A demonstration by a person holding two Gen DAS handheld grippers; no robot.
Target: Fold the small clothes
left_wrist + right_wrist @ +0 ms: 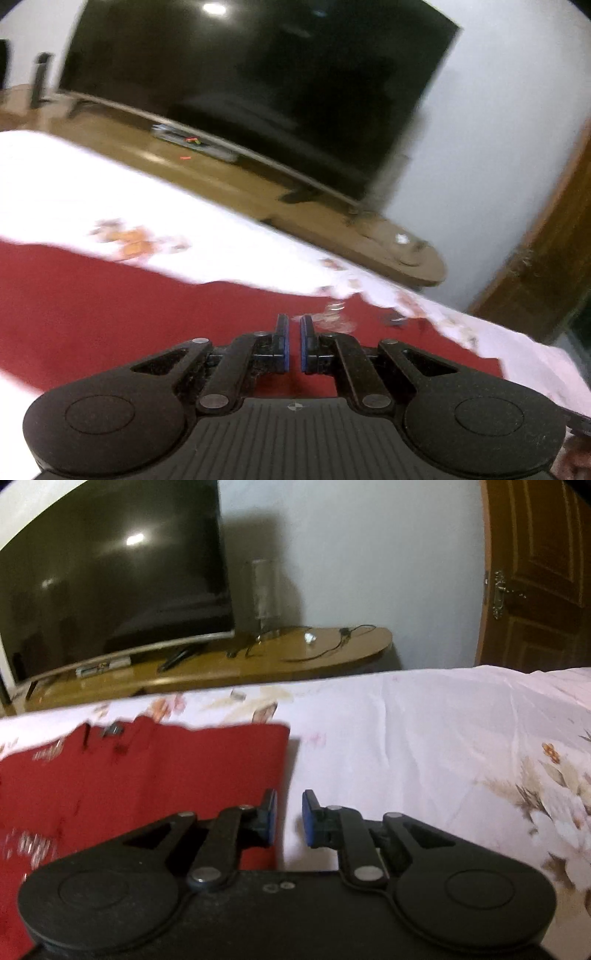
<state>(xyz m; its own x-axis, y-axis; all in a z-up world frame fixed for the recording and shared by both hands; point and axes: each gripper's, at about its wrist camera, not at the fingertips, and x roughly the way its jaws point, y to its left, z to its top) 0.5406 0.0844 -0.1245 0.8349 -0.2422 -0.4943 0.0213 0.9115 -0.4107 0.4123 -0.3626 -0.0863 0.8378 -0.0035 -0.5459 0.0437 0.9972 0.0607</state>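
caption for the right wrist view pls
Right hand-held gripper open over the red garment's edge on a floral bedsheet.

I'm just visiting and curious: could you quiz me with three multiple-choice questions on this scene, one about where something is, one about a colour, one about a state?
1. Where does the red garment lie?
A. on the flowered bedsheet
B. on the wooden TV stand
C. hanging on the door

2. What colour are the pads on the claws?
A. green
B. blue
C. white

3. How does the right claw stand?
A. clamped on the garment
B. slightly open with nothing between its pads
C. clamped on a cable

Answers:
1 A: the red cloth is spread flat on the sheet in both views.
2 B: blue pads line the fingers of the right claw and the left claw.
3 B: bare sheet shows through the gap, beside the garment's edge.
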